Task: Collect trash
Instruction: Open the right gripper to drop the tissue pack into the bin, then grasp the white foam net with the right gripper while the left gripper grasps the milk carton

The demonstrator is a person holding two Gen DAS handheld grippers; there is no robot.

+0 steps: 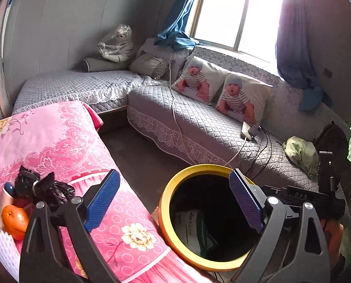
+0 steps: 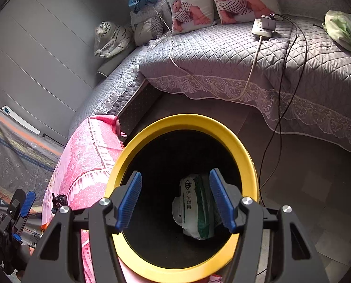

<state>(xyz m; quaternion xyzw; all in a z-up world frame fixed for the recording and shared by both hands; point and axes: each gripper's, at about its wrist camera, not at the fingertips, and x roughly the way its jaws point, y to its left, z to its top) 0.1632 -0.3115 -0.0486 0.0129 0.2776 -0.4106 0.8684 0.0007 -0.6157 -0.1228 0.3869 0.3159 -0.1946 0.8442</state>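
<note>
A round bin with a yellow rim [image 2: 182, 120] and a dark inside stands on the floor against a table under a pink flowered cloth [image 1: 64, 146]. At its bottom lies a white and green packet [image 2: 199, 212], which shows dimly in the left wrist view as the packet [image 1: 189, 226]. My right gripper [image 2: 175, 174] hangs open over the bin's mouth, with nothing between its blue pads. My left gripper [image 1: 174, 176] is open wide above the table's edge and the bin rim [image 1: 166, 202], holding nothing. A knotted black bag [image 1: 41, 188] lies on the table beside an orange [image 1: 15, 221].
A grey quilted corner sofa [image 1: 199, 122] runs behind the bin, with printed cushions [image 1: 241, 99], a power strip [image 2: 261, 29] and a green bundle [image 1: 301, 153]. Cables [image 2: 279, 118] trail from the sofa to the floor right of the bin. Bare floor [image 1: 137, 155] lies between table and sofa.
</note>
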